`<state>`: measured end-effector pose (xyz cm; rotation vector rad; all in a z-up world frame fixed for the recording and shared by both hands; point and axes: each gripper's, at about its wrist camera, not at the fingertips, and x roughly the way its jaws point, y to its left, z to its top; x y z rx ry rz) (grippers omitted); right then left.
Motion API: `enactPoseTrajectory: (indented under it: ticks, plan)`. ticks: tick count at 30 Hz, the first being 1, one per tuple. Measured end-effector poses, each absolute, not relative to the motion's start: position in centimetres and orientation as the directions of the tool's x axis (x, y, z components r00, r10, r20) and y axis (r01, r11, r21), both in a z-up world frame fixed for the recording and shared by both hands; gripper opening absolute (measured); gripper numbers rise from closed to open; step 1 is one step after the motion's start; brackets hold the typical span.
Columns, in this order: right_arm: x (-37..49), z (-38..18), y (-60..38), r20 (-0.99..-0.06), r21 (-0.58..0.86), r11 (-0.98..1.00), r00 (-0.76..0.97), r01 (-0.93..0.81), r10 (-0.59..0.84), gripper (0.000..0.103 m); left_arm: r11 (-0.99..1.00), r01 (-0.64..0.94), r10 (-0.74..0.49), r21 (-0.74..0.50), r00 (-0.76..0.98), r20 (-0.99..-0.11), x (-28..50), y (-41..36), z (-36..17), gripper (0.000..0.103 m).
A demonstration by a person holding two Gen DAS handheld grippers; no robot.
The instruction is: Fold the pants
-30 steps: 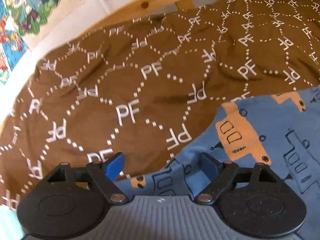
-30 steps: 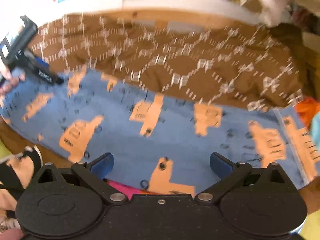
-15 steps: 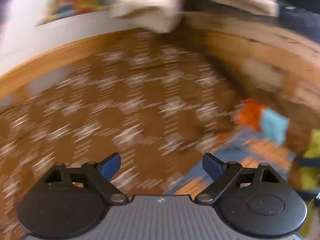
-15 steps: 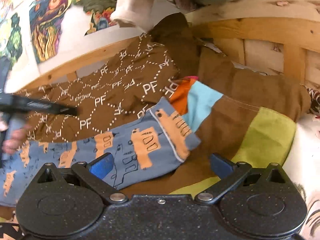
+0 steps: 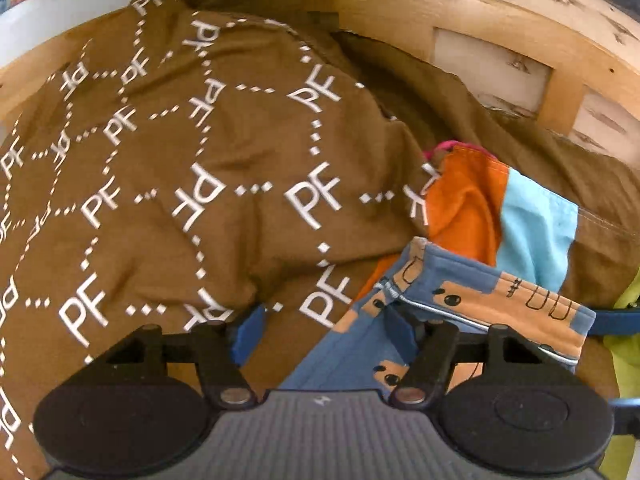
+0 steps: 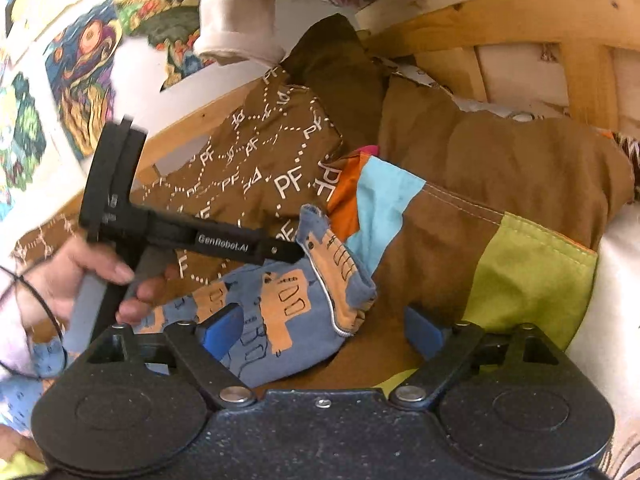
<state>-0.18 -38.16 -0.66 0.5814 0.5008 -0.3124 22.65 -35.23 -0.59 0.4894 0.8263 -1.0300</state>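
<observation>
The pants (image 5: pixel 452 304) are blue with orange vehicle prints and lie on a brown blanket (image 5: pixel 192 184) marked "PF". My left gripper (image 5: pixel 324 330) is open at the far corner of the pants' end hem, its right finger under the fabric edge. In the right wrist view the pants (image 6: pixel 280 312) lie in front of my right gripper (image 6: pixel 320 330), which is open and empty just above the near part of the hem. The left gripper (image 6: pixel 296 254) shows there too, reaching to the hem from the left.
A patchwork cushion (image 6: pixel 520 272) of orange, light blue, brown and lime lies right of the pants. A wooden bed frame (image 5: pixel 500 64) runs behind. Posters (image 6: pixel 80 72) hang on the wall, and pale cloth (image 6: pixel 236 20) hangs above.
Both grippers have swung right along the pants, from the middle and left end to the right-hand hem. The left gripper now reaches the hem's far corner. Both stay open.
</observation>
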Motion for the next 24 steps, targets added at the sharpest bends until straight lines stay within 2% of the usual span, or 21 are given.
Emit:
enactPoseTrajectory:
  ticks: [4, 8, 13, 19, 21, 23, 24]
  plan:
    - [0.3, -0.8, -38.6, -0.53, 0.479, 0.77, 0.838, 0.421, -0.129, 0.086, 0.454, 0.891, -0.535, 0.012, 0.283, -0.796, 22.6, -35.1, -0.7, 0.071]
    - [0.5, -1.0, -39.0, -0.516, 0.558, 0.719, 0.852, 0.415, -0.091, 0.064, 0.478, 0.878, -0.506, 0.034, 0.307, -0.806, 22.6, -35.6, -0.5, 0.071]
    - [0.8, -1.6, -39.8, -0.529, 0.587, 0.666, 0.841, 0.46, -0.115, 0.056, 0.494, 0.868, -0.474, 0.051, 0.319, -0.821, 22.9, -35.7, -0.5, 0.071]
    - [0.9, -2.3, -40.9, -0.518, 0.632, 0.608, 0.845, 0.481, -0.13, 0.055, 0.497, 0.865, -0.459, 0.069, 0.33, -0.825, 23.5, -37.0, -1.2, 0.072]
    - [0.8, -2.3, -40.8, -0.51, 0.635, 0.607, 0.849, 0.477, -0.134, 0.051, 0.516, 0.855, -0.457, 0.055, 0.329, -0.826, 23.5, -37.3, -0.9, 0.071]
    - [0.5, -2.4, -40.8, -0.511, 0.627, 0.603, 0.845, 0.493, -0.16, 0.018, 0.545, 0.838, -0.455, 0.031, 0.326, -0.828, 23.6, -37.0, -0.3, 0.071]
    - [0.4, -2.4, -40.8, -0.513, 0.618, 0.606, 0.841, 0.501, -0.173, 0.014, 0.558, 0.83, -0.456, 0.019, 0.326, -0.828, 23.6, -36.8, 0.1, 0.07]
